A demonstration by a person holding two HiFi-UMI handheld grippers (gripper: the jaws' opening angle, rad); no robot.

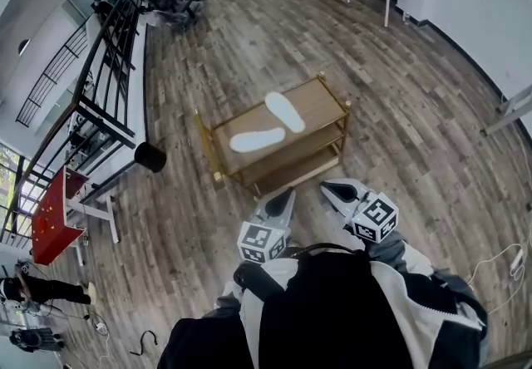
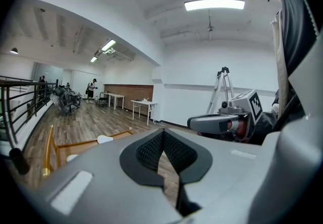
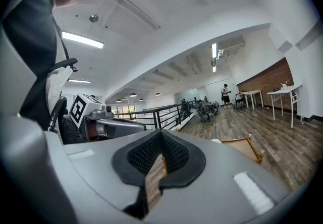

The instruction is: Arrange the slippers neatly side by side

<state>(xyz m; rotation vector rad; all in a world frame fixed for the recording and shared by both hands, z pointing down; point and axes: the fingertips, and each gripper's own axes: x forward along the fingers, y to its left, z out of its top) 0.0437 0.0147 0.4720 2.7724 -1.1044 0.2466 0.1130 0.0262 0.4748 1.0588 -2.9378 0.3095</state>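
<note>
On top of the low wooden rack (image 1: 318, 100), which stands on the plank floor (image 1: 416, 110) just beyond the person, lie the two white slippers. They are not yet paired. The nearer slipper (image 1: 257, 140) lies almost crosswise, its long axis running left to right with a slight tilt. The farther slipper (image 1: 285, 111) runs diagonally from far left to near right. Their right-hand ends come close together without clearly touching, so the pair makes an open V and not two parallel lines.

Both claws hang low in front of the person's chest, on the near side of the rack and well apart from the slippers. The left gripper (image 1: 285, 197) has its jaws pressed together with nothing between them, only floor showing beyond the pads. The right gripper (image 1: 331, 189) is likewise closed and empty.

The slippers lie straight ahead and a little to the left of both claws. The left gripper sits nearer the crosswise slipper. The right gripper lines up better with the near-right end of the diagonal one. The coming move probably means reaching forward over the rack's near edge, opening a claw, and swinging one slipper until its long axis matches the other's.
</note>
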